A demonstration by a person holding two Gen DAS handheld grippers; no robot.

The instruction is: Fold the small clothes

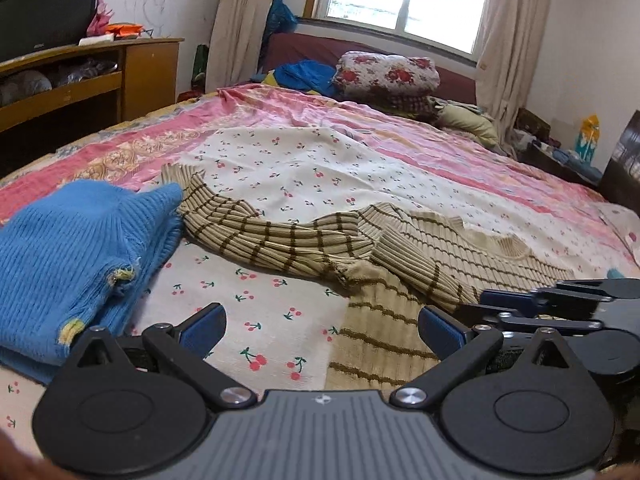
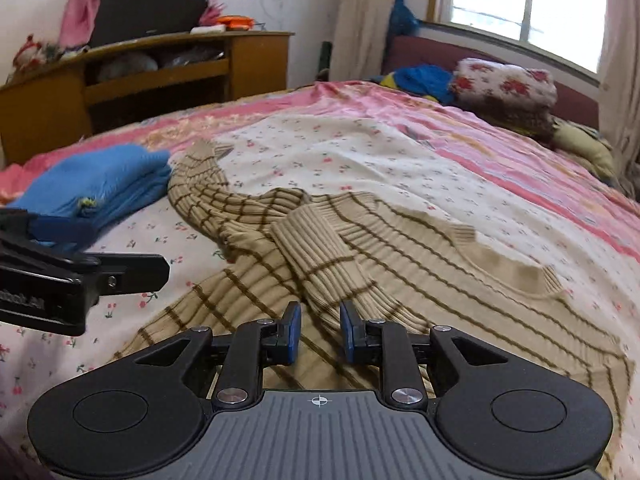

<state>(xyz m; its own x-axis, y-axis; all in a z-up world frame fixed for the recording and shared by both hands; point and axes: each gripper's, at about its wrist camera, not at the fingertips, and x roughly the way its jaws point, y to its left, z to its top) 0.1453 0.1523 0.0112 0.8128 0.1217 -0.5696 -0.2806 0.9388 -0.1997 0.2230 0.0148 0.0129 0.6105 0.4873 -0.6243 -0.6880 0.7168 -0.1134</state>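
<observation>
The beige striped knit sweater (image 2: 420, 240) is lying spread across the cherry-print sheet (image 1: 280, 160), one sleeve (image 2: 320, 256) folded over its body and the other trailing toward the folded blue sweater (image 1: 72, 248). The right gripper (image 2: 320, 330) is hovering just above the folded sleeve's cuff, jaws narrowly parted and gripping nothing. The left gripper (image 1: 320, 326) is hanging wide open over the sweater's hem edge. The next fold probably wants the far sleeve brought in first; blur is hiding the knit's lower edge, so pinching one layer only matters.
</observation>
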